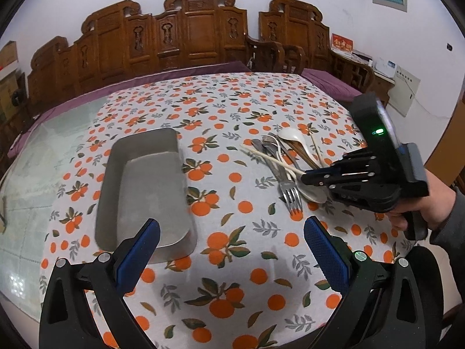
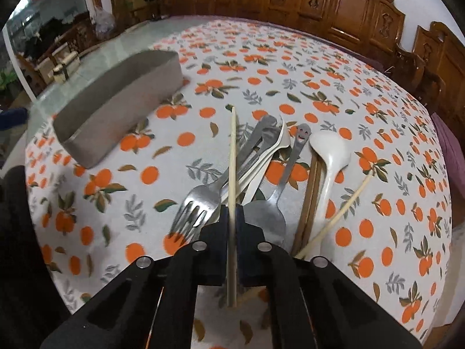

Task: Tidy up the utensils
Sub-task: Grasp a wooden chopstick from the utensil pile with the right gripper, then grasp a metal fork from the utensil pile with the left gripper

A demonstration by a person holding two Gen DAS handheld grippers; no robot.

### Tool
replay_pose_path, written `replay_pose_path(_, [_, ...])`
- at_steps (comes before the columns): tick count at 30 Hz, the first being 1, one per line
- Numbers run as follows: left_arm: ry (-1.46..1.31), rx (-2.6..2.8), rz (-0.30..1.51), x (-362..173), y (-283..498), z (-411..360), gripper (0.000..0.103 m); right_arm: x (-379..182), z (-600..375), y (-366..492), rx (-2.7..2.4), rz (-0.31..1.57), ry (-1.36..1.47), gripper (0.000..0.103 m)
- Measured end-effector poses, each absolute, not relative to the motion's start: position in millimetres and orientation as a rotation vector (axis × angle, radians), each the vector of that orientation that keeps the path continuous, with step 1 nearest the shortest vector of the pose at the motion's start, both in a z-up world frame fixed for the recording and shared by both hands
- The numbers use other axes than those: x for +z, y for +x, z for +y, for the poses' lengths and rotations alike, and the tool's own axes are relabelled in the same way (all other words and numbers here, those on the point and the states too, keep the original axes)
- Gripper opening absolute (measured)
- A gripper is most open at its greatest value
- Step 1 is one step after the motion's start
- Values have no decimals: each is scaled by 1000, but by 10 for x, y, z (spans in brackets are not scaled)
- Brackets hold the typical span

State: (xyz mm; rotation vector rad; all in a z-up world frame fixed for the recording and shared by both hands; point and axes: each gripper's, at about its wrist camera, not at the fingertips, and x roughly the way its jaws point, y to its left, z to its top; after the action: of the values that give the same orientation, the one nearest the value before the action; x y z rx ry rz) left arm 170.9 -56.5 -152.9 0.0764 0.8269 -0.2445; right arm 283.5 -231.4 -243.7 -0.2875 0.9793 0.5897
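A pile of utensils [image 1: 286,163] lies on the orange-print tablecloth [image 1: 232,276], right of an empty grey metal tray [image 1: 122,180]. In the right wrist view my right gripper [image 2: 231,212] is shut on a pale bamboo chopstick [image 2: 232,151] that runs forward over metal forks [image 2: 200,203], a metal spoon [image 2: 270,218], white spoons [image 2: 328,157], brown chopsticks [image 2: 311,197] and a second pale chopstick [image 2: 343,209]. The tray [image 2: 122,101] stands to the left there. My left gripper [image 1: 232,226] hangs open above the cloth by the tray's near right corner, holding nothing. The right gripper [image 1: 305,178] shows at the pile's near end.
Carved wooden chairs [image 1: 189,32] and a purple cushion [image 1: 328,83] line the far side of the table. Bare glass tabletop [image 1: 52,151] lies left of the cloth. A hand and grey sleeve [image 1: 438,206] hold the right gripper at the right edge.
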Motion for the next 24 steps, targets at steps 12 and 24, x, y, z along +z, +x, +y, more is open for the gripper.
replay_pose_path(12, [91, -354, 901, -1829, 2095, -1076, 84, -2170, -2887, 2475, 414, 900, -140, 6])
replay_pose_path(24, [19, -388, 987, -2199, 2603, -1240, 57, -2225, -3156, 2542, 376, 915, -67, 6])
